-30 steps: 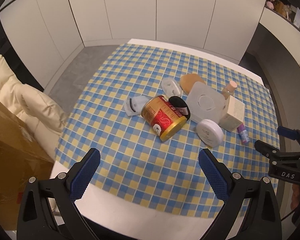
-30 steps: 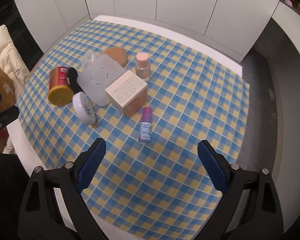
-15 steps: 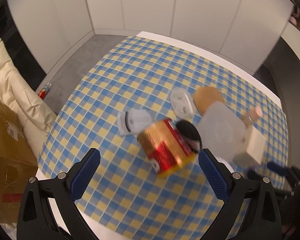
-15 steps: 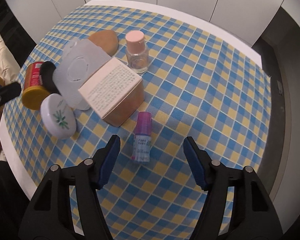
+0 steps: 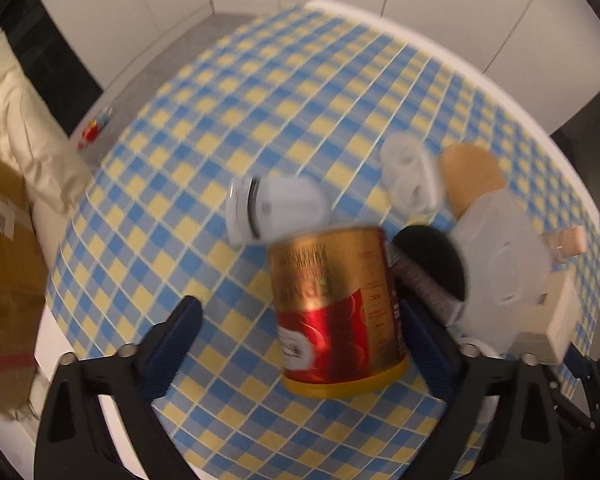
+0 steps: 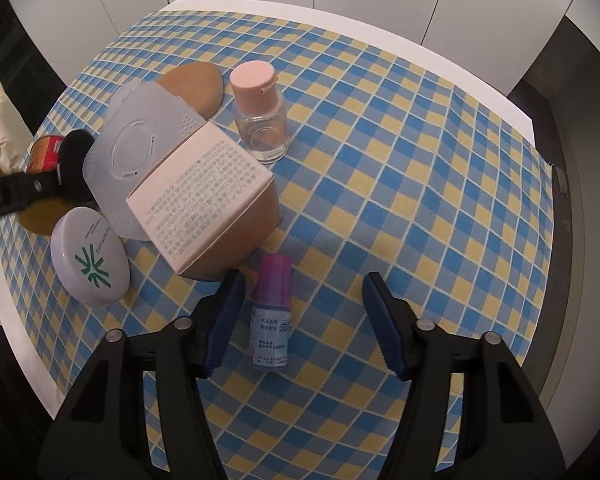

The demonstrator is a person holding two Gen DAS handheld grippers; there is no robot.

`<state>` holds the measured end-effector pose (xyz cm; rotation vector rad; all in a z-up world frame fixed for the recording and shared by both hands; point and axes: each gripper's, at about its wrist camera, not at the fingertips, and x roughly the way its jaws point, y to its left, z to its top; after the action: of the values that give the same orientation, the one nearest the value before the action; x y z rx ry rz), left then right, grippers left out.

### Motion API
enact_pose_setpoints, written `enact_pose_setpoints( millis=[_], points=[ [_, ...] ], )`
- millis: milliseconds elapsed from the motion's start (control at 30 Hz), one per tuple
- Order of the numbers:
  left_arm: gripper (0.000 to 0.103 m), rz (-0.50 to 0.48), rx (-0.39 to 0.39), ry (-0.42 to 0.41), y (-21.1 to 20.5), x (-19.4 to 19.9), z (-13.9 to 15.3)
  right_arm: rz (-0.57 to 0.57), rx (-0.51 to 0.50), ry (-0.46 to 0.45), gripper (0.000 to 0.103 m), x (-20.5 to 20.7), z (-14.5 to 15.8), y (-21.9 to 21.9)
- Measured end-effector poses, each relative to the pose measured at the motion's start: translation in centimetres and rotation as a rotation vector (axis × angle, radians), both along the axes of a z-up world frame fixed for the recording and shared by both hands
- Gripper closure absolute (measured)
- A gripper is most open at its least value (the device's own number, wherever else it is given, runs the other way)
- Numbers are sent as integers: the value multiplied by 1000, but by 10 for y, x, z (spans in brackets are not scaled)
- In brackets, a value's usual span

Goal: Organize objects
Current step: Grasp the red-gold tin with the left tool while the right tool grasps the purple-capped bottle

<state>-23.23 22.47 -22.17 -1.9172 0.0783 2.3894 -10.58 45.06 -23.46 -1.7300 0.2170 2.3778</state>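
- Your left gripper (image 5: pixel 300 326) is hanging over the red and gold tin can (image 5: pixel 336 312) lying on its side on the blue and yellow checked tablecloth (image 5: pixel 228 120). The jaws have just been closing a bit, with the can between them but nothing clenched yet.
- Your right gripper (image 6: pixel 300 322) is straddling the small purple-capped dropper bottle (image 6: pixel 271 316), which is lying just in front of the pale cardboard box (image 6: pixel 204 196). The jaws have just been narrowing, pads not touching it.
- The white round compact (image 6: pixel 90 262) is sitting left of that box, the clear pink-capped bottle (image 6: pixel 260 114) behind it.
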Motion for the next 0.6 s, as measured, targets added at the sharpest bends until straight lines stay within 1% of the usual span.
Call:
enact_pose_setpoints(
  millis=[33,67,100,167,200,233,267,333,467,600],
  points=[
    [23,2,1,-16,0,0,-5,-2,1,3,49,0,0,0],
    [22,-2,-11,-18,0,2,-7,-6,2,6,54,1,0,-1],
    [27,-18,-14,0,3,3,-5,-8,2,9,56,2,0,-1],
    [36,-72,-24,20,9,7,-2,-10,8,15,64,3,0,-3],
    [45,-91,-31,22,12,9,0,-10,13,20,68,5,0,-5],
    [45,-110,-33,24,14,10,2,-7,17,21,78,6,0,-6],
    [45,-125,-39,17,16,12,3,-1,22,20,84,7,0,-9],
    [46,-145,-41,11,18,15,4,-3,17,20,84,8,0,-10],
    [46,-182,-50,34,15,26,10,-4,13,18,84,9,2,-5],
    [46,-197,-19,30,8,33,15,-28,-18,6,84,11,3,3]
  ],
)
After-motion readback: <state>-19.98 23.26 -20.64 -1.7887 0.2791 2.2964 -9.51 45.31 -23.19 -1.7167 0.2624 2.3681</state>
